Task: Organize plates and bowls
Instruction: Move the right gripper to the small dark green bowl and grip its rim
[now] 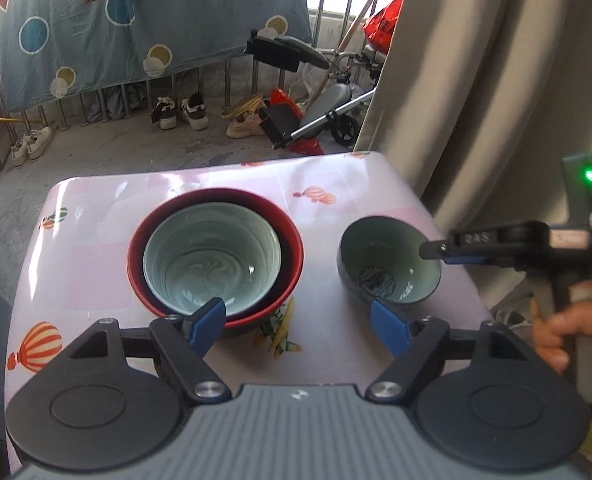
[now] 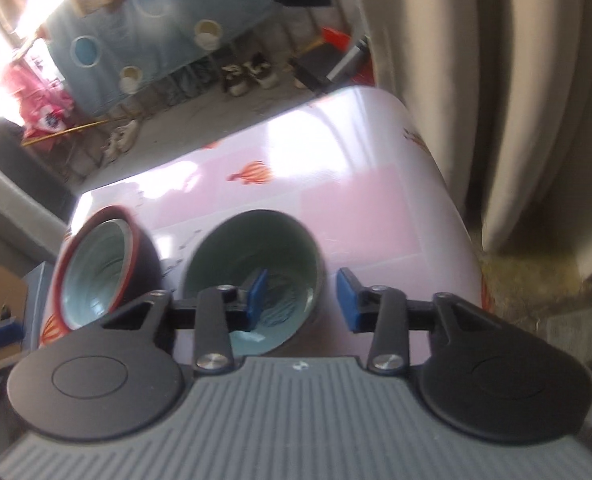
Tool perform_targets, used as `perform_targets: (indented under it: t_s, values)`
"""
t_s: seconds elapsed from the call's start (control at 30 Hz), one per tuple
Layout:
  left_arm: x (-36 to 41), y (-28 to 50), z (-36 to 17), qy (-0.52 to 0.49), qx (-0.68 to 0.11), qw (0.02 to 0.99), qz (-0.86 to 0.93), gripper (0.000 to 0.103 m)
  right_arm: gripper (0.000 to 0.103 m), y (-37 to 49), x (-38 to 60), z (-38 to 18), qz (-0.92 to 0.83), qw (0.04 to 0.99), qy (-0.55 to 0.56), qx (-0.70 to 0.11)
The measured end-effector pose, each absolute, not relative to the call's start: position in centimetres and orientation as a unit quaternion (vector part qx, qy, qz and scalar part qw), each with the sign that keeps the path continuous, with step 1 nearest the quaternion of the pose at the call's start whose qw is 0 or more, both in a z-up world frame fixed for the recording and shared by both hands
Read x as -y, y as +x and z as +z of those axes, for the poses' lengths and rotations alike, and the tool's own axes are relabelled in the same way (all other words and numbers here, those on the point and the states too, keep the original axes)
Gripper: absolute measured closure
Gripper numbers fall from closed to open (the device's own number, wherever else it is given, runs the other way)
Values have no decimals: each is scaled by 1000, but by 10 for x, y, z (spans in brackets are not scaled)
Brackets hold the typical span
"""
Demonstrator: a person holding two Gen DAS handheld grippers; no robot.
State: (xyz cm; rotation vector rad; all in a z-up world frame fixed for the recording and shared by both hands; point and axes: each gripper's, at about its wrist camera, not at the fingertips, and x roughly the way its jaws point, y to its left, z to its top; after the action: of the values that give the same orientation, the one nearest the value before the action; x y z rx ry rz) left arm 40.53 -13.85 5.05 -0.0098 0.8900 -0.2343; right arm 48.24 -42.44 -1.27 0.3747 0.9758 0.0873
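A pale green bowl (image 1: 211,256) sits nested inside a red-rimmed dark bowl (image 1: 291,252) on the pink table (image 1: 95,264). A smaller dark bowl with a green inside (image 1: 380,276) stands alone to its right. My left gripper (image 1: 300,328) is open and empty, low at the near edge between the two. My right gripper (image 2: 302,300) is open, its left finger (image 2: 257,294) inside the small bowl (image 2: 296,240) and its right finger outside the rim. It comes in from the right in the left wrist view (image 1: 436,250). The nested bowls (image 2: 95,276) stand left of it.
A beige curtain (image 1: 496,80) hangs close to the table's right side. Beyond the far table edge lies a floor with shoes (image 1: 179,112), a folded stroller (image 1: 328,116) and a railing draped with a blue blanket (image 1: 135,28).
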Motion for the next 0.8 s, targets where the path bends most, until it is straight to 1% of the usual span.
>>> perform_targets:
  t_s: [0.07,0.1,0.13,0.23,0.43,0.6,0.8]
  values:
    - [140,404,47,-2,-434,894,-109,28,71,491,427,-31,39,859,195,-472]
    - [138,400,45,-2,-435,894,-109,30,75,494,429,-39,42,853,206,-477]
    - [138,399,44,-3,-436,893,-111,31,83,498,421,-45,44,849,212,-482]
    - [137,393,42,-3,-438,891,-117,35,91,504,416,-55,54,845,211,-489]
    - [140,385,38,-5,-439,889,-132,42,91,497,407,-53,89,842,180,-501]
    - [145,376,30,-12,-445,885,-135,52,91,473,395,-49,122,836,157,-512]
    - [161,384,15,-3,-478,868,-136,61,92,443,387,-43,135,828,153,-522]
